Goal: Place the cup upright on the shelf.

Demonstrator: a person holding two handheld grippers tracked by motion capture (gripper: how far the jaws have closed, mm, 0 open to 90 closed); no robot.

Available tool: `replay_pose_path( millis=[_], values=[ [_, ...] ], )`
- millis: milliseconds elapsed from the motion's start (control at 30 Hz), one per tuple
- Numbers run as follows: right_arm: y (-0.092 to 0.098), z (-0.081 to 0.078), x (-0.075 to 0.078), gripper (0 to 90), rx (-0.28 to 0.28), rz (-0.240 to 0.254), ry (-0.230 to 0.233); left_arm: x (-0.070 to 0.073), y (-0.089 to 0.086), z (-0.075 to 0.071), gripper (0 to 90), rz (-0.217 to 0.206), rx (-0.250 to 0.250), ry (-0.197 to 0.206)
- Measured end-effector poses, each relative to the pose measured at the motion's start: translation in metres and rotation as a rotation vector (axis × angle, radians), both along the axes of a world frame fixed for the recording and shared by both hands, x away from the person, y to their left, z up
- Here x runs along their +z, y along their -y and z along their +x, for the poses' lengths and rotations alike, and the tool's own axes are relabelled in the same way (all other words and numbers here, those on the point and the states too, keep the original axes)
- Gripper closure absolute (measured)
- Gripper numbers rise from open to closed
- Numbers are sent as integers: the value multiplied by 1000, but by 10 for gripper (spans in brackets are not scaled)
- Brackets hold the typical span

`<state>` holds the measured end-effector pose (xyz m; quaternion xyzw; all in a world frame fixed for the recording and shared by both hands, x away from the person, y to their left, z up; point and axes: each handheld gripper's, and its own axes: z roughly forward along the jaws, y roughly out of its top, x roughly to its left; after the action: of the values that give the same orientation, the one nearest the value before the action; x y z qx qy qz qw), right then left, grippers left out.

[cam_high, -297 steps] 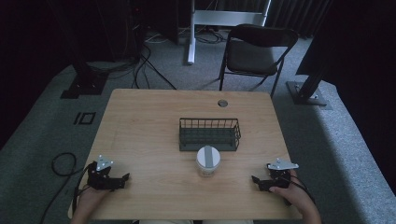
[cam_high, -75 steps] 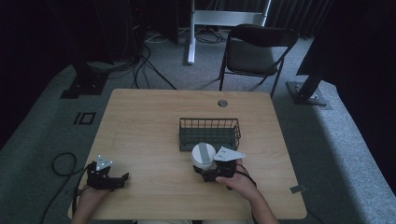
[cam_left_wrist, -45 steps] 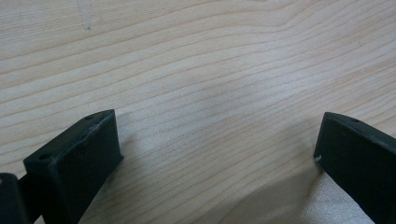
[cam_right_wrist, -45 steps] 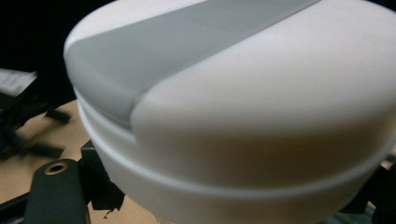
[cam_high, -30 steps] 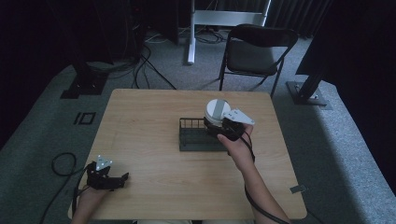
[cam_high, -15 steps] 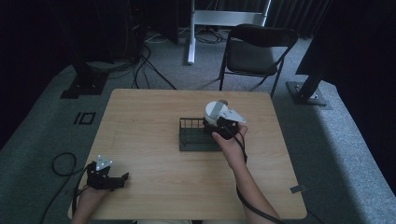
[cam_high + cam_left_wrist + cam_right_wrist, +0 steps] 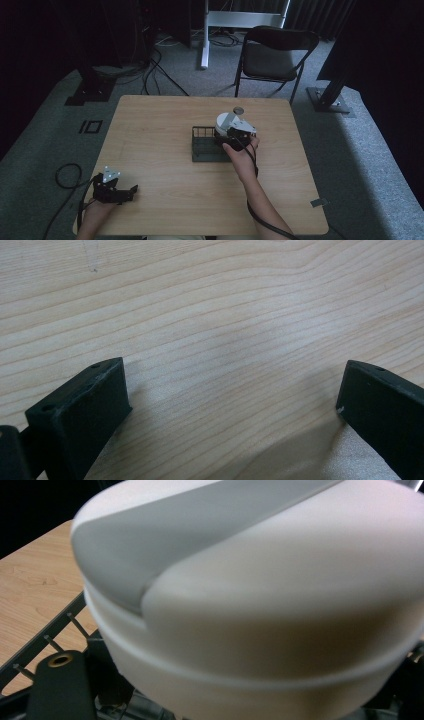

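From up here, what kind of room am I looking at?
Probably a lab or recording studio, not a home: a bare wooden table on grey carpet, black curtains behind, cables and stand bases on the floor, and a single folding chair.

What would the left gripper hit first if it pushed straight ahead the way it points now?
Probably only the table: the left gripper, jaws open and empty, points low across bare wood. In the high view the wire basket lies farther right, seemingly off its line, though depth is unclear.
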<state>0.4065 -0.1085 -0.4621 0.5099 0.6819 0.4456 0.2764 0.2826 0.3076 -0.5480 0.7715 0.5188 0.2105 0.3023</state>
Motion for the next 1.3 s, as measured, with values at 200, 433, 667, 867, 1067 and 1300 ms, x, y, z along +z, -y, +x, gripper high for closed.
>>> replay_pose_path(
  millis=[200,433,667,867,1067,1300],
  values=[
    [-3,3,-5,179,-4,-36,-34,0,0,0,6,0,0,0],
    [-3,5,-8,179,-4,-67,-48,0,0,0,5,0,0,0],
    [-6,9,-9,179,24,-91,-71,0,0,0,6,0,0,0],
    [-6,9,-8,179,29,-99,-82,0,0,0,6,0,0,0],
    [-3,7,-9,176,42,-95,-88,0,0,0,6,0,0,0],
    [2,4,-8,175,85,-126,-106,0,0,0,6,0,0,0]
  ],
)
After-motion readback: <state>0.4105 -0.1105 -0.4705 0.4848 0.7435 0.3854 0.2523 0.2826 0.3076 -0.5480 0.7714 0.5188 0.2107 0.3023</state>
